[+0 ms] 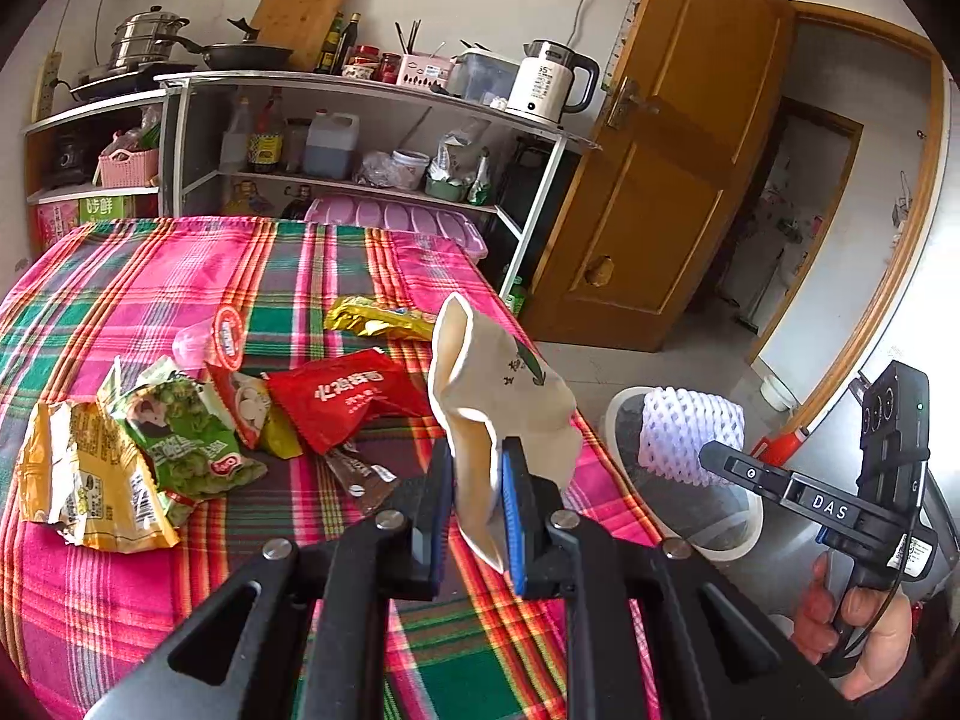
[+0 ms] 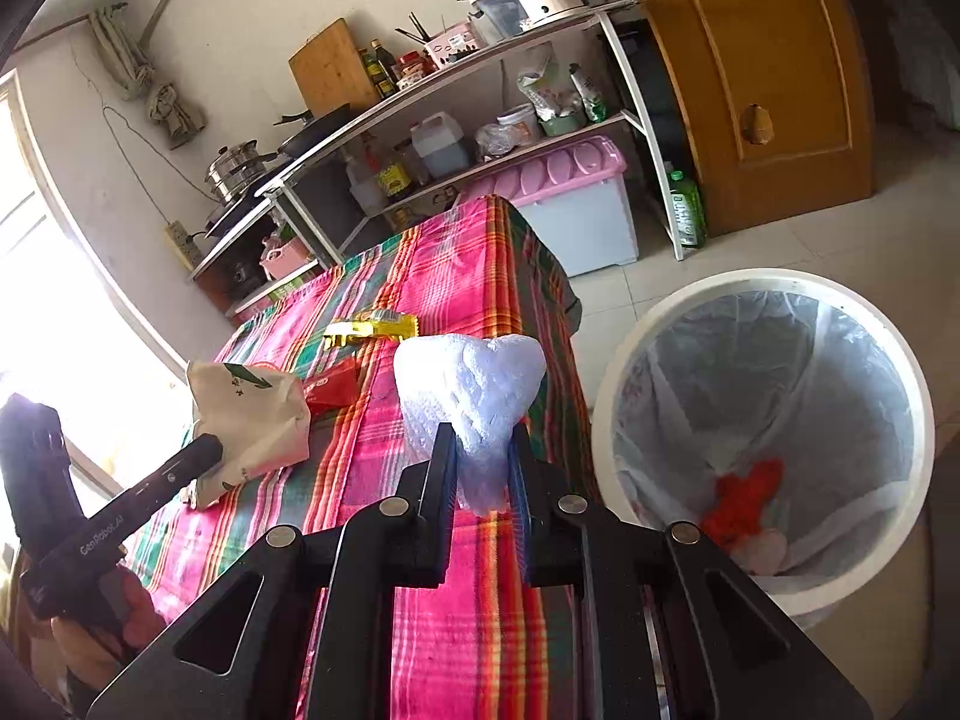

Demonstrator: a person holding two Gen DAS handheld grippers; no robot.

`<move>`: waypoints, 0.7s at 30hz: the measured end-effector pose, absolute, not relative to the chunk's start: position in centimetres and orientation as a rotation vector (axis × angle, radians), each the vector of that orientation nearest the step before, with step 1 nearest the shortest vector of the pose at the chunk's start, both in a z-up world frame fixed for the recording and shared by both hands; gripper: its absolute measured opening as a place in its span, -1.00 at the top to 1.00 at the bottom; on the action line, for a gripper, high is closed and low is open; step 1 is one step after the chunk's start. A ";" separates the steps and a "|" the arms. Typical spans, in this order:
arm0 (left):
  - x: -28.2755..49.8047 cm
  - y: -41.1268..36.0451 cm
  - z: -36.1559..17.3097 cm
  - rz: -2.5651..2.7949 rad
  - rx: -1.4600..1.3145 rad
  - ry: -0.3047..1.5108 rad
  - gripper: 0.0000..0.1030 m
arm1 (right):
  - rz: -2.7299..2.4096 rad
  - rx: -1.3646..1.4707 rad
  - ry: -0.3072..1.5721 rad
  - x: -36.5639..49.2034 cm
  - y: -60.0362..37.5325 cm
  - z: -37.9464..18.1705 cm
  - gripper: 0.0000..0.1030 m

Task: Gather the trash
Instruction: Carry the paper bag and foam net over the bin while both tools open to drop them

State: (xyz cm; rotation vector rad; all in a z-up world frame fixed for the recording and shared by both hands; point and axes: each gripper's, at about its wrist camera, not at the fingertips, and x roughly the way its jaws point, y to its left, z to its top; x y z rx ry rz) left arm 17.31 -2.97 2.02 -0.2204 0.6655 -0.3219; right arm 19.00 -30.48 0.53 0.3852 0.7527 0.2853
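Note:
My left gripper (image 1: 480, 456) is shut on a cream paper bag (image 1: 498, 396) with a green leaf print, lifted above the plaid table's right edge. The same bag (image 2: 249, 420) shows in the right wrist view, pinched by the left gripper (image 2: 210, 450). A white foam fruit net (image 2: 474, 396) is clamped in my right gripper (image 2: 483, 444), beside the white trash bin (image 2: 606, 396) on the floor. In the left wrist view that net (image 1: 690, 435) hangs over the bin (image 1: 618, 414), held by the right gripper (image 1: 711, 455). Red, green and yellow snack wrappers (image 1: 180, 426) lie on the table.
The bin's liner holds an orange scrap (image 2: 744, 498). A yellow wrapper (image 1: 378, 318) and a clear cup (image 1: 204, 342) lie farther back on the plaid cloth (image 1: 150, 276). Behind stand a loaded shelf rack (image 1: 360, 138), a pink-lidded box (image 2: 570, 204) and a wooden door (image 1: 678, 150).

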 end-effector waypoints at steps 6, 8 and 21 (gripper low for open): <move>18.3 -6.5 2.6 -0.405 -0.198 0.663 0.69 | 0.216 0.400 0.728 17.7 -33.3 0.8 0.68; 18.8 -8.0 2.6 -0.434 -0.184 0.664 0.69 | 0.190 0.410 0.725 17.4 -34.4 0.7 0.68; 21.4 -16.6 0.9 -0.570 -0.123 0.753 0.69 | 0.027 0.456 0.752 16.8 -40.4 -1.6 0.68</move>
